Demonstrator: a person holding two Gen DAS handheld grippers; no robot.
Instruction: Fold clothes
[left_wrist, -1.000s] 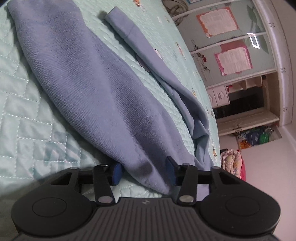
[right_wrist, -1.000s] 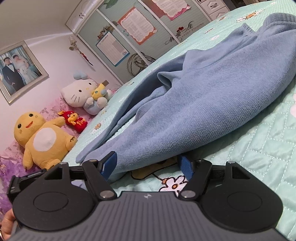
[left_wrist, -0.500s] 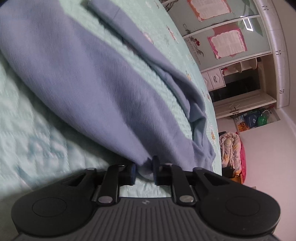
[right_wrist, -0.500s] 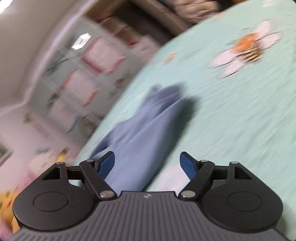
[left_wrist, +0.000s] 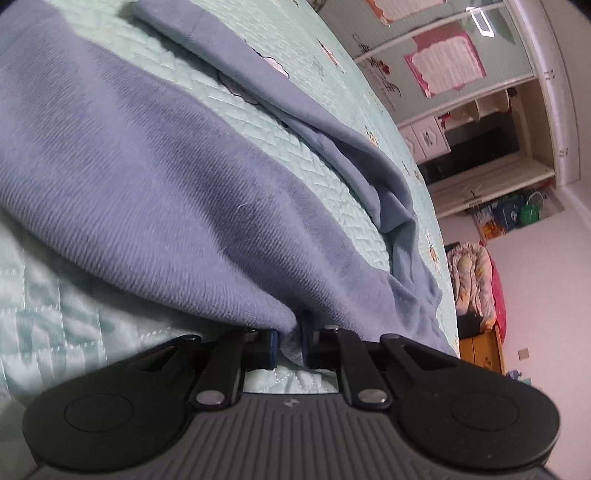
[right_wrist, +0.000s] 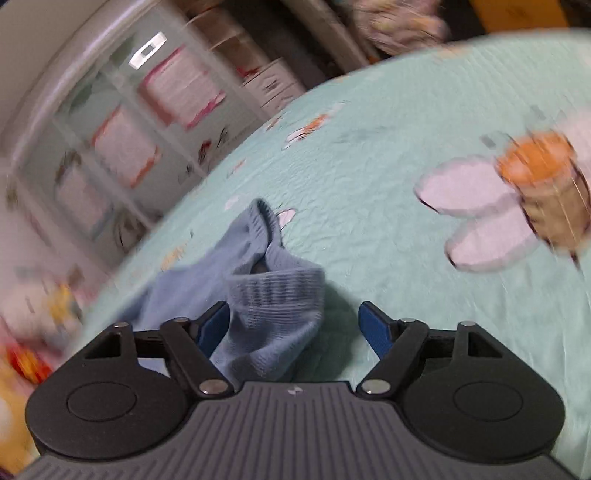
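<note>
A blue knitted sweater lies spread on the mint quilted bedspread; one long sleeve runs off toward the far side. My left gripper is shut on a pinch of the sweater's near edge. In the blurred right wrist view, the sweater's ribbed cuff lies between the blue pads of my right gripper. Those jaws are closing, with the pads still apart from the cloth on the right side.
The bedspread carries a printed flower and bee motif. A wardrobe with pink-framed panels stands beyond the bed. A heap of bedding lies past the bed's far edge. Plush toys show as a blur at the left.
The left jaws closed onto the sweater's edge. The right gripper swung away from the sweater's body to the ribbed cuff, and its jaws narrowed a little.
</note>
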